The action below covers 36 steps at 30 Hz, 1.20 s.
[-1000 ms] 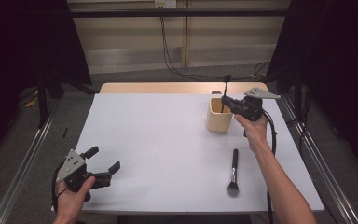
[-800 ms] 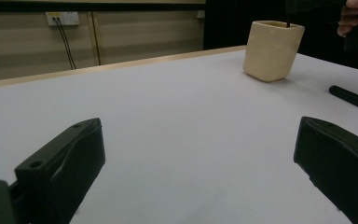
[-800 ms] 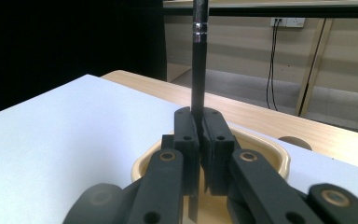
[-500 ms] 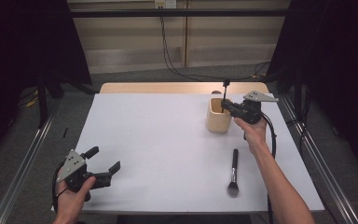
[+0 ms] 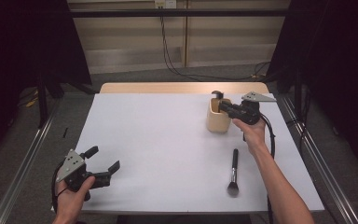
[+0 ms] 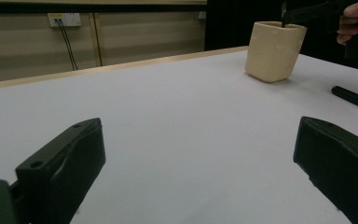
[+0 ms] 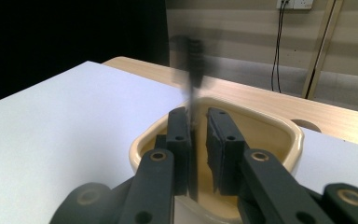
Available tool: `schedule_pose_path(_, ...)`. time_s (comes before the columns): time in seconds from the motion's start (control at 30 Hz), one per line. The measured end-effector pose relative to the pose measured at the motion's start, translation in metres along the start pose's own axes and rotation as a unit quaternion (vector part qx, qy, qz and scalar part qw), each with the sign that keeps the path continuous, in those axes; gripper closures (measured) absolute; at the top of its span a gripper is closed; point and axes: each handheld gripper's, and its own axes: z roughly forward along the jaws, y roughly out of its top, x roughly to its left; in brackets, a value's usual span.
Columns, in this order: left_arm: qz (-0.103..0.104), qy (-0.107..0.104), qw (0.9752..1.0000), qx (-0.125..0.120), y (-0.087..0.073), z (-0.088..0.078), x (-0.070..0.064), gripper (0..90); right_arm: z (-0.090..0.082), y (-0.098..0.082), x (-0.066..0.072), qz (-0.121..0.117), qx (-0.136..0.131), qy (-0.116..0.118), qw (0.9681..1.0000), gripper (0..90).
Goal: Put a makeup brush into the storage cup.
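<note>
A beige cup (image 5: 216,120) stands on the white table toward the back right. My right gripper (image 5: 223,106) hovers level over its mouth. Between its fingers hangs a thin black wand brush (image 7: 195,52), upright, its lower end inside the cup (image 7: 142,140). The jaws have just been opening; a gap shows between the wand and the right-hand pad, and the wand is blurred. Its head (image 5: 217,94) pokes just above the rim. My left gripper (image 5: 105,157) rests open at the table's front left, with nothing between its jaws (image 6: 198,158). The cup (image 6: 274,51) stands far off.
A black-handled makeup brush (image 5: 233,170) lies on the table in front of the cup, bristles toward the front edge; its handle (image 6: 354,98) shows from the left. White cover on the table (image 5: 168,149); a wooden strip (image 5: 168,87) runs along the back edge.
The wand has sunk lower into the cup, and its head now stands just above the rim. The right gripper's jaws have parted slightly. The left gripper has not moved.
</note>
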Motion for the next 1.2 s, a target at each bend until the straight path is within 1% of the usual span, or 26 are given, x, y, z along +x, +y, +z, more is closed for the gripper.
schedule_pose_path(0.03,0.000,0.000,1.0000,0.001,0.000,0.000,0.000,2.1,0.000,0.000,0.000,0.003,-0.001,-0.001,1.0000,77.3)
schedule_pose_path(0.1,0.000,-0.001,1.0000,0.000,0.000,0.000,0.000,2.1,-0.002,0.000,-0.002,0.007,-0.006,-0.004,0.9999,69.7)
schedule_pose_path(0.17,0.000,0.000,1.0000,0.001,0.000,0.001,0.000,2.1,-0.004,0.000,-0.002,0.006,-0.011,-0.005,0.9999,63.9)
schedule_pose_path(0.2,-0.001,0.000,1.0000,0.001,0.000,0.001,0.000,2.1,-0.005,0.000,-0.001,0.004,-0.016,-0.008,0.9998,58.7)
schedule_pose_path(0.23,-0.001,0.000,1.0000,0.001,0.000,0.001,0.000,2.1,-0.006,0.000,-0.001,0.003,-0.018,-0.008,0.9998,56.5)
schedule_pose_path(0.27,-0.001,0.000,1.0000,0.001,0.000,0.001,0.000,2.1,-0.008,0.001,-0.001,0.001,-0.021,-0.013,0.9997,53.7)
schedule_pose_path(0.37,-0.003,-0.001,1.0000,0.001,0.000,0.001,0.000,2.1,-0.009,0.002,0.000,-0.001,-0.025,-0.019,0.9995,41.7)
schedule_pose_path(0.43,-0.006,-0.001,1.0000,0.000,0.000,0.001,0.001,2.1,-0.011,0.003,0.001,-0.002,-0.026,-0.017,0.9995,37.9)
schedule_pose_path(0.47,-0.013,-0.001,0.9999,-0.001,0.000,0.001,0.001,2.2,-0.012,0.003,0.001,-0.003,-0.024,-0.018,0.9996,32.2)
schedule_pose_path(0.5,-0.013,0.000,0.9999,-0.001,0.000,0.000,0.002,2.4,-0.012,0.002,0.001,0.000,-0.022,-0.020,0.9996,28.3)
schedule_pose_path(0.53,-0.011,0.003,0.9999,-0.001,0.000,0.000,0.002,2.5,-0.013,0.002,0.001,0.000,-0.021,-0.019,0.9996,27.6)
schedule_pose_path(0.57,-0.013,0.004,0.9999,-0.002,0.000,-0.001,0.003,2.6,-0.015,0.001,0.002,0.000,-0.022,-0.018,0.9996,25.0)
schedule_pose_path(0.6,-0.015,0.005,0.9999,-0.002,0.000,-0.001,0.003,2.6,-0.017,0.001,0.003,0.001,-0.020,-0.017,0.9997,20.0)
schedule_pose_path(0.63,-0.014,0.005,0.9999,-0.002,0.000,-0.001,0.003,2.5,-0.018,0.000,0.003,0.003,-0.018,-0.016,0.9997,18.1)
schedule_pose_path(0.67,-0.012,0.006,0.9999,-0.001,0.000,-0.001,0.003,2.6,-0.020,-0.001,0.004,0.000,-0.015,-0.014,0.9998,16.9)
schedule_pose_path(0.7,-0.012,0.006,0.9999,-0.001,0.000,-0.001,0.003,2.6,-0.022,-0.002,0.004,-0.003,-0.012,-0.016,0.9998,12.8)
schedule_pose_path(0.73,-0.013,0.006,0.9999,-0.002,0.000,-0.001,0.002,2.6,-0.024,-0.003,0.004,-0.001,-0.013,-0.018,0.9998,10.0)
schedule_pose_path(0.77,-0.011,0.006,0.9999,-0.001,0.000,-0.001,0.002,2.5,-0.027,-0.004,0.005,0.001,-0.015,-0.022,0.9996,8.1)
schedule_pose_path(0.87,-0.009,0.005,1.0000,0.000,0.000,-0.001,0.002,2.6,-0.035,-0.006,0.006,0.000,-0.018,-0.022,0.9996,3.5)
schedule_pose_path(0.97,-0.008,0.004,1.0000,-0.004,0.001,-0.002,0.003,2.8,-0.044,-0.009,0.007,-0.004,-0.014,-0.017,0.9997,0.3)
schedule_pose_path(1.03,-0.005,0.009,0.9999,-0.006,0.001,-0.004,0.003,3.3,-0.049,-0.012,0.009,-0.010,-0.015,-0.015,0.9997,0.0)
schedule_pose_path(1.1,-0.004,0.011,0.9999,-0.005,0.001,-0.004,0.003,3.3,-0.053,-0.016,0.009,-0.001,-0.005,-0.013,0.9999,0.2)
schedule_pose_path(1.17,-0.001,0.012,0.9999,-0.002,0.000,-0.004,0.003,3.2,-0.055,-0.020,0.010,0.001,-0.003,-0.018,0.9998,0.4)
schedule_pose_path(1.2,-0.001,0.012,0.9999,-0.002,0.000,-0.004,0.002,3.2,-0.058,-0.022,0.011,-0.004,-0.007,-0.023,0.9997,0.2)
